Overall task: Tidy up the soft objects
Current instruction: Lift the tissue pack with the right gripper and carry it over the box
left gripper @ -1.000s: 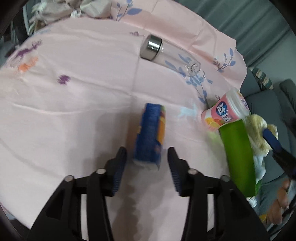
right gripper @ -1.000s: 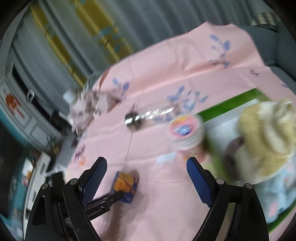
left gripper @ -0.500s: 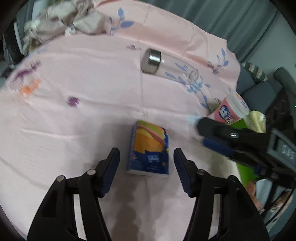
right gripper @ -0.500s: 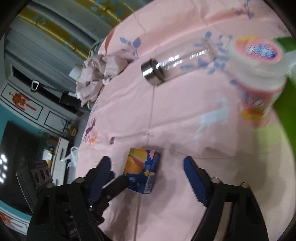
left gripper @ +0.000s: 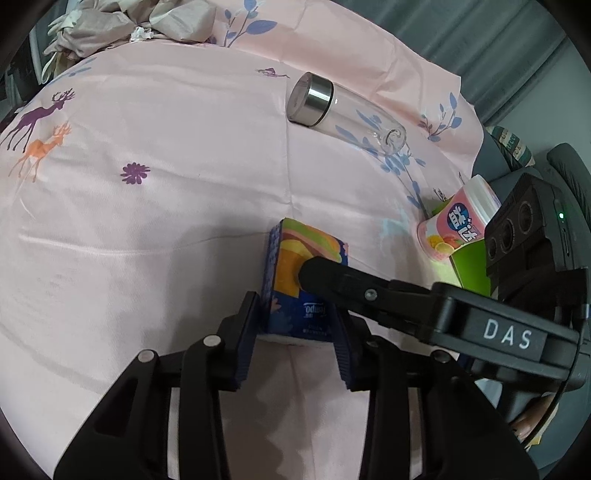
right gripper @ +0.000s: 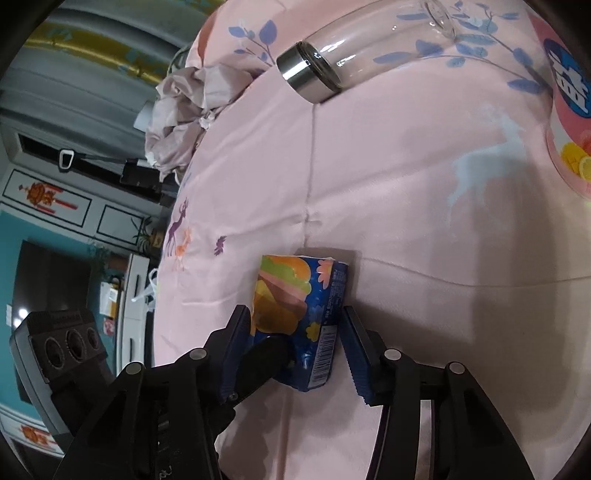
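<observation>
While both sets of jaws have just been closing, each now has the same tissue pack [left gripper: 301, 291] between its blue pads. Low and centre in the left wrist view, the left gripper [left gripper: 295, 343] pinches the near end of the pack, both pads pressed flat to its blue sides. One black finger of the right gripper [right gripper: 297, 343] crosses that frame from the lower right and lies over the pack's orange top. In the right wrist view the right gripper's left pad meets the pack's printed face, while the right pad stands just beside the barcode side with a thin gap showing, so its jaws are narrowed around the pack rather than clamped on it; a finger of the left gripper pokes in below the pack at the lower left. The pack lies on a pink cloth [left gripper: 166, 192] printed with deer and blue leaves, just off a fold line in the cloth. Farther up, upper right of centre in the left wrist view, a clear glass bottle [left gripper: 343, 110] with a steel cap lies on its side. At the right edge a pink canister [left gripper: 458, 229] lies tipped against a green box [left gripper: 471, 266]. A crumpled beige cloth [left gripper: 129, 18] sits in the upper left corner.
</observation>
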